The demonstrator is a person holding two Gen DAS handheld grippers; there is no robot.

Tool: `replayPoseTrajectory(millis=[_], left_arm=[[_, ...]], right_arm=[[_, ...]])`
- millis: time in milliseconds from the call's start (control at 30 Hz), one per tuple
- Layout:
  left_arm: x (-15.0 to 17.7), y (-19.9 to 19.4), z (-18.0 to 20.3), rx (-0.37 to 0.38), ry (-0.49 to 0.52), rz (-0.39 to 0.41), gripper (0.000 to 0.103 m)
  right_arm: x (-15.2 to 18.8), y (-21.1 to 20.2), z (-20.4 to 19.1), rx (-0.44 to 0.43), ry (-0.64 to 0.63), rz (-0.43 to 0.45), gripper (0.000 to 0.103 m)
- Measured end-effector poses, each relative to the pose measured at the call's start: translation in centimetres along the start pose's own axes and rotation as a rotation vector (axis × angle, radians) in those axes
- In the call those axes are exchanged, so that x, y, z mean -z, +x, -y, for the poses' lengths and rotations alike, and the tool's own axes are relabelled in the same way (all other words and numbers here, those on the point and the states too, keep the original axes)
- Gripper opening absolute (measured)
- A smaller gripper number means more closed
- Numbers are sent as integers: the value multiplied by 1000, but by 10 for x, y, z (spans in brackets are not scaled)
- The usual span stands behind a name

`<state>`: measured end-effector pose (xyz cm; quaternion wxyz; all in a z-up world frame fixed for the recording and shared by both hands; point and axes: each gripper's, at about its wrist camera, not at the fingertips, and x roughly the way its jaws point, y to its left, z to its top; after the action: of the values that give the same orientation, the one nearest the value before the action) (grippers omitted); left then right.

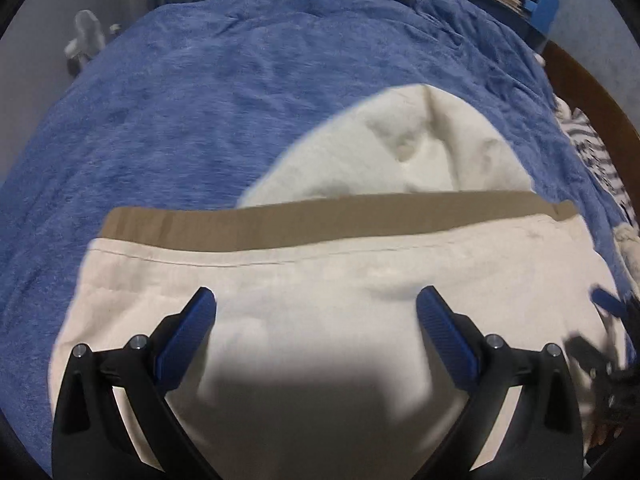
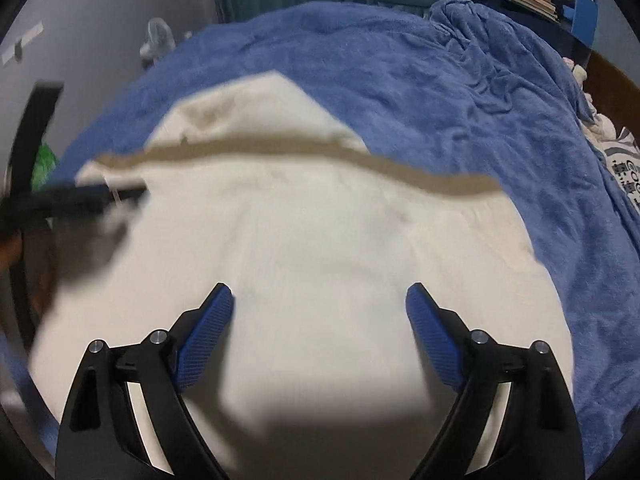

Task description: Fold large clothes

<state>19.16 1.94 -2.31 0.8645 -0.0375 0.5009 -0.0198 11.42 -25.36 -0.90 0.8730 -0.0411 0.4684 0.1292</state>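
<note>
2 wrist fisheyes, each angled down past own fingers, close above cream garment (image 1: 320, 300); both share tan band (image 2: 300, 148), blue blanket (image 1: 180, 100) ahead.

From my remote seat, the only lettering I can find is dark print on a white cloth (image 2: 624, 168) at the bed's right edge in the right wrist view, too small and cropped to read.

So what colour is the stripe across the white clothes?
The stripe is tan brown, running across the cream garment; clearest in the left wrist view.
</note>
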Motion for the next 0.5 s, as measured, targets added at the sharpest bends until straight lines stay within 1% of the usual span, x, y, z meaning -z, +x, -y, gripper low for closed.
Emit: replayPoseTrajectory(millis=[33,67,167,233,267,300,333,367,433,500], left_arm=[[0,1,-9,-15,-6,2,96],[0,4,-23,-23,-32,-7,96],[-1,10,-57,53,-133,-37,96],[-3,8,-68,43,-151,-26,96],[-4,5,-72,34,-152,-5,96],[-4,3,-75,16,-152,9,93],[-5,0,-79,-13,-158,32,89],[-4,-2,-85,-12,-175,47,88],[-3,-2,-94,36,-223,35,87],[-3,-11,-96,43,-238,44,87]], right_arm=[[11,-4,10,-20,18,0,87],[20,-10,17,-25,26,6,87],[46,-30,34,9,8,29,87],[63,-39,48,24,22,34,87],[68,-42,55,25,33,40,87],[75,-45,63,32,48,43,87],[77,-46,68,36,62,44,87],[79,-47,72,32,79,45,87],[78,-45,77,22,98,29,87],[67,-49,72,44,88,34,87]])
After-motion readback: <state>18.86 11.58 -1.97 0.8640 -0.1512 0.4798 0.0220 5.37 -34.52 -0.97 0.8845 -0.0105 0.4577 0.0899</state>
